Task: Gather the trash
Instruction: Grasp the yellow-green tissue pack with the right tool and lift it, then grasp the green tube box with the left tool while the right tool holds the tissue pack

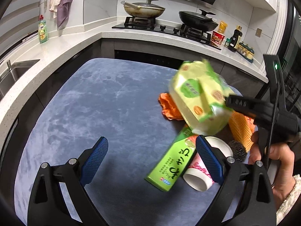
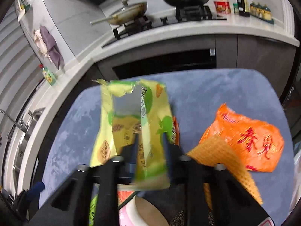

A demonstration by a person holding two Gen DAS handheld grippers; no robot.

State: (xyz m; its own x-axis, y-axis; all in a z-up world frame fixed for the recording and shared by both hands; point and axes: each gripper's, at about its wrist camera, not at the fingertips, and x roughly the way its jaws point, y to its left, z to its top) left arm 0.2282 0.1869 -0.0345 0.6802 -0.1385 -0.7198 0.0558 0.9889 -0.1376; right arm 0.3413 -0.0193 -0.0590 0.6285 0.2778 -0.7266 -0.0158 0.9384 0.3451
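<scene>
My right gripper (image 2: 150,146) is shut on a crumpled yellow-green plastic wrapper (image 2: 146,116) and holds it above the blue mat (image 2: 216,90). From the left wrist view the same wrapper (image 1: 199,96) hangs from the right gripper's black tip (image 1: 233,101). My left gripper (image 1: 152,158) is open and low over the mat, its right finger beside a green box (image 1: 173,163) and a pink-and-white paper cup (image 1: 199,177). An orange bag (image 2: 250,137), an orange waffle cloth (image 2: 222,156) and a steel scrubber (image 1: 237,148) lie close by.
A white counter (image 1: 62,43) wraps the mat on the left and far side, with a sink (image 1: 13,71), a green soap bottle (image 1: 42,31) and a hob with two pans (image 1: 165,26). A person's hand (image 1: 278,165) holds the right gripper.
</scene>
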